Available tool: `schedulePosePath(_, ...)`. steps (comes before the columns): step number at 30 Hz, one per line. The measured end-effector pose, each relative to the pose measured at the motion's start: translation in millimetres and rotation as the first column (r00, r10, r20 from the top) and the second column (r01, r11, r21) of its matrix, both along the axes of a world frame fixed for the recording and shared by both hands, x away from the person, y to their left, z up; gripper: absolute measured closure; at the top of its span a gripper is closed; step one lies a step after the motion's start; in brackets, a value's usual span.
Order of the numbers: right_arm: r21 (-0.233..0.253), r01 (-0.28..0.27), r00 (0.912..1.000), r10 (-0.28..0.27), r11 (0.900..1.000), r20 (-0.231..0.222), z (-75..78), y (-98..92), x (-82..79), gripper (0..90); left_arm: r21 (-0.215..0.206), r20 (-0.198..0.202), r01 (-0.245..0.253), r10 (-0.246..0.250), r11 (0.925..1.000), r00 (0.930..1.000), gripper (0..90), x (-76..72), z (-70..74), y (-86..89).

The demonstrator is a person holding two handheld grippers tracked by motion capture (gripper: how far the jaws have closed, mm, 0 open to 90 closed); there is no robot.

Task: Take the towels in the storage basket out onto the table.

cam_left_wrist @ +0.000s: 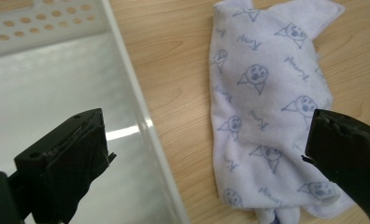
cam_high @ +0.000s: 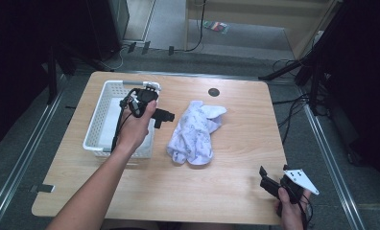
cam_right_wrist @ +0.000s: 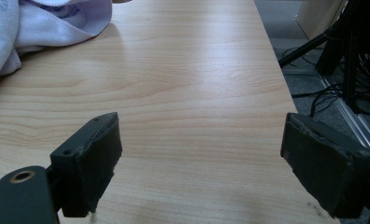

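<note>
A crumpled white cloth (cam_high: 195, 132) with a small blue print lies in the middle of the wooden table (cam_high: 236, 182). My left gripper (cam_high: 160, 116) hangs open above the right rim of a white perforated basket (cam_high: 98, 120), just left of the cloth. In the left gripper view the cloth (cam_left_wrist: 267, 107) lies between and beyond the spread jaws, and the basket (cam_left_wrist: 131, 88) rim runs under them. My right gripper (cam_high: 269, 179) is open near the table's front right corner, well clear of the cloth. The right gripper view catches the cloth (cam_right_wrist: 43, 23) at its top left.
A small dark round spot (cam_high: 213, 92) marks the table's far side. Cables and stand legs (cam_high: 298, 72) lie on the floor to the right, beyond the table's right edge (cam_right_wrist: 272, 56). The basket looks to hold nothing.
</note>
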State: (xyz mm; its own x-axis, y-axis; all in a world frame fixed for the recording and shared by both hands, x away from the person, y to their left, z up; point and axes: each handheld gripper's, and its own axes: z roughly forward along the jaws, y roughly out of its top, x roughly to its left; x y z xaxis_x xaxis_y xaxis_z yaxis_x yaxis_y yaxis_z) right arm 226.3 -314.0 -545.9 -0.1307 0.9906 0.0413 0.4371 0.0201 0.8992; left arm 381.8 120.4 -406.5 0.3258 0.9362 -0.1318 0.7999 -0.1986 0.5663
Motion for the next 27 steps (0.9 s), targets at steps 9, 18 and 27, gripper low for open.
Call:
schedulePosePath(9, -0.002, 0.006, 1.0, -0.006, 1.0, 0.0, 0.0, 0.1, 0.1, 12.6, -0.002, 0.04, -0.025, 0.025, 0.9997, 0.9989, 0.0, -13.8, -0.9, 27.4)
schedulePosePath(18, -0.004, 0.012, 0.9999, -0.012, 1.0, 0.0, 0.0, 0.5, 0.0, 12.6, -0.035, 0.065, -0.062, 0.064, 0.9975, 0.9958, 0.0, -26.6, -3.0, 59.1)
schedulePosePath(27, -0.006, 0.015, 0.9999, -0.015, 1.0, -0.001, 0.0, 0.5, 0.1, 12.6, -0.066, 0.119, -0.066, 0.073, 0.9957, 0.9902, 0.0, -49.8, -0.3, 83.8)
